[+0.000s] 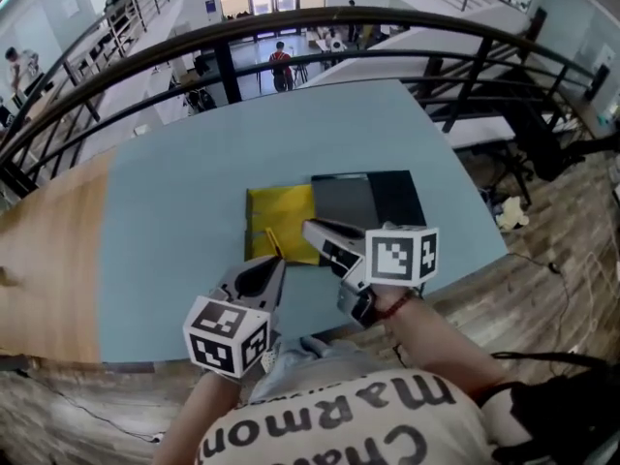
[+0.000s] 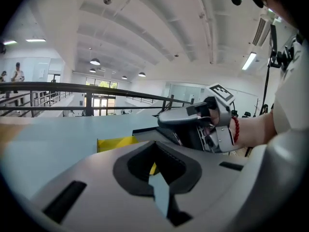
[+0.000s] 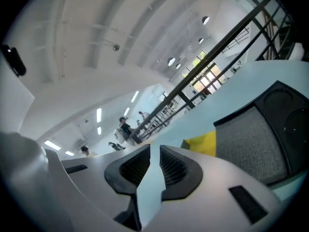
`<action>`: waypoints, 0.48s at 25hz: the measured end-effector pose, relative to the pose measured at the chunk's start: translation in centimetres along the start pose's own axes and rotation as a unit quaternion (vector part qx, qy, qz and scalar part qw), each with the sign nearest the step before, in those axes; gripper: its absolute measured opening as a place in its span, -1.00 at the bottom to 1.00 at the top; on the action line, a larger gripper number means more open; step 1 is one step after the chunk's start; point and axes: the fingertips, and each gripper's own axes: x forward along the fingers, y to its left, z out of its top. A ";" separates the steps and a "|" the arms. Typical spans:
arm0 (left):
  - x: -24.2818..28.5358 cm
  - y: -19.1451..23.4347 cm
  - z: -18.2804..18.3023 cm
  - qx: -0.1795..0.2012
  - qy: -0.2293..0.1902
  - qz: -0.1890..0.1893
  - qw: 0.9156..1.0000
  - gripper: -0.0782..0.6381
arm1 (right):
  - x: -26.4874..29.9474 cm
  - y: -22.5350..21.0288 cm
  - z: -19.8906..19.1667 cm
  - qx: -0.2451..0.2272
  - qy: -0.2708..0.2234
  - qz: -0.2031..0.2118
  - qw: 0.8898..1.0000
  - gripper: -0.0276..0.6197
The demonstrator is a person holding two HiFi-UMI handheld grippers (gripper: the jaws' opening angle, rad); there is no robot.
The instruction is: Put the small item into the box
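1. The bench (image 1: 165, 201) carries an open black box (image 1: 344, 203). Its grey-lined tray faces up and the dark lid (image 1: 399, 197) lies flat beside it, so the tray is clear for loading.
2. The yellow packet (image 1: 279, 216), taken to be the small item, lies flat on the bench and touches the tray's left side. It is not yet inside the box.
3. The left gripper (image 1: 275, 263) sits at the packet's near edge with its tips brought together. A sliver of yellow shows behind the pads, so it appears to pinch that edge, probably to lift or steady the packet.
4. The right gripper (image 1: 312, 229) is above the line where the packet meets the box. Its jaws stand a narrow gap apart and hold nothing. It is probably placed there to assist.
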 end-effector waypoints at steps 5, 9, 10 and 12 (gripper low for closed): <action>1.6 -4.8 0.7 0.023 -0.017 -0.005 1.000 -0.78 | -5.6 1.8 1.2 -0.042 -0.036 0.048 0.997 -0.71; 3.3 -9.8 0.3 0.031 -0.024 -0.006 0.999 -0.78 | -10.2 -0.1 0.6 -0.069 -0.024 0.042 0.996 -0.72; 3.5 -10.8 0.2 0.034 -0.027 -0.005 0.999 -0.78 | -11.2 -0.6 0.4 -0.070 -0.021 0.039 0.997 -0.72; 3.7 -12.5 -0.2 0.036 -0.032 0.001 0.999 -0.78 | -13.1 -1.3 0.1 -0.075 -0.016 0.034 0.996 -0.73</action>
